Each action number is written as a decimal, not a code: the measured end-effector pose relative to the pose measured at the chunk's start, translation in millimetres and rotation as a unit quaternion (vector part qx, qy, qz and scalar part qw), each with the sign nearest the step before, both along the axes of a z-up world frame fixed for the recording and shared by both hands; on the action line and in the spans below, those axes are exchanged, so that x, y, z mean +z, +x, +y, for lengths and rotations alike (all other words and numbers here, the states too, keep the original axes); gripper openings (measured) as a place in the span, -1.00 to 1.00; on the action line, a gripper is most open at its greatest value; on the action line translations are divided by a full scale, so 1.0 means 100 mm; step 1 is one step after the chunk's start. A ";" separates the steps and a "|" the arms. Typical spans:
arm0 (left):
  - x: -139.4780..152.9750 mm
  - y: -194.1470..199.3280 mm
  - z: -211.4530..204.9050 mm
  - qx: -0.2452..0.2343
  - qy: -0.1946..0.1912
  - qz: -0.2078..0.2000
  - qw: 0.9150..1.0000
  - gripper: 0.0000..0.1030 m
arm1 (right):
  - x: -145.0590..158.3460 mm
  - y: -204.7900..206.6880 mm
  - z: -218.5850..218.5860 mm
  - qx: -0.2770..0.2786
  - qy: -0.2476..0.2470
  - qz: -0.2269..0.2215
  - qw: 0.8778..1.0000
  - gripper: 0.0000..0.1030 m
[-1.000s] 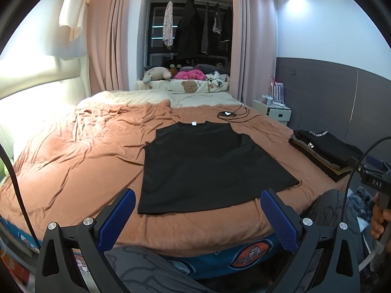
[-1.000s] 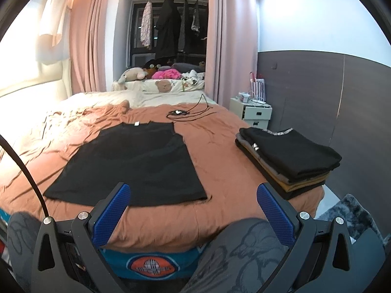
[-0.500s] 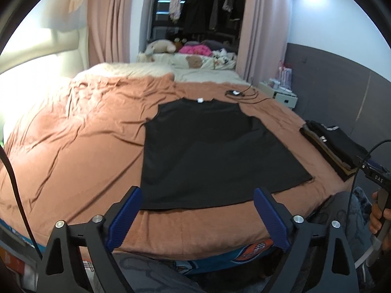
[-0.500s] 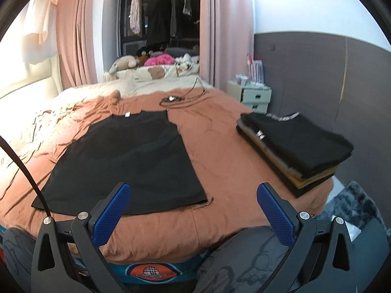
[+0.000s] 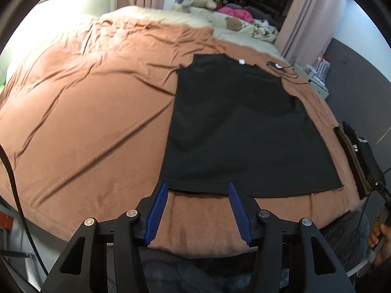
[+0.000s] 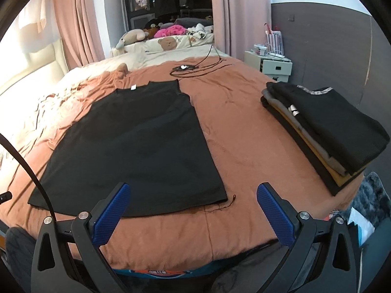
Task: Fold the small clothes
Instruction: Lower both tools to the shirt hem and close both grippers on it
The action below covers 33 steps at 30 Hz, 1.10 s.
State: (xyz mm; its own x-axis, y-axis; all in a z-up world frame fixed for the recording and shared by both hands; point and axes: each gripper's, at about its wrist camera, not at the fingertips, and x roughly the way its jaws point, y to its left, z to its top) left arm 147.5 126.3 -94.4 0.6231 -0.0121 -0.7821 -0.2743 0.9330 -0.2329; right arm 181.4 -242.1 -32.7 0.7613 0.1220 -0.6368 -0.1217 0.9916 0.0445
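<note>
The black top (image 5: 239, 127) lies flat on the bed (image 5: 85, 122), unfolded. Left gripper (image 5: 197, 188), spread, hovers at its near hem; right gripper (image 6: 193, 202) gapes empty. Next, I'd guess: pinch the hem corners.

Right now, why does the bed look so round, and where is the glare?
Left wrist view: fisheye bulges the bed; glare washes out the headboard. Right wrist view: same curving, window side overexposed, black shirt sharp.
</note>
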 end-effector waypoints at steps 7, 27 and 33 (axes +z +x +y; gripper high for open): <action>-0.25 0.23 0.14 0.014 -0.015 0.045 0.999 -0.09 | -0.18 0.37 -0.11 0.015 0.023 0.055 0.998 0.62; -0.70 0.48 0.46 0.055 -0.085 0.117 0.988 -0.39 | -0.46 1.22 -0.38 0.010 0.064 0.145 0.987 0.21; -0.72 0.46 0.47 0.058 -0.091 0.124 0.986 -0.40 | -0.62 1.29 -0.55 -0.006 0.093 0.175 0.980 0.02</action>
State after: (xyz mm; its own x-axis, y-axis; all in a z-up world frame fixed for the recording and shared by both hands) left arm 193.7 173.7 -166.6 0.4182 -0.1065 -0.9021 -0.4457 0.8413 -0.3060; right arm 310.4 -296.6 -94.3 0.5020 0.2523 -0.8272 -0.0547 0.9638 0.2608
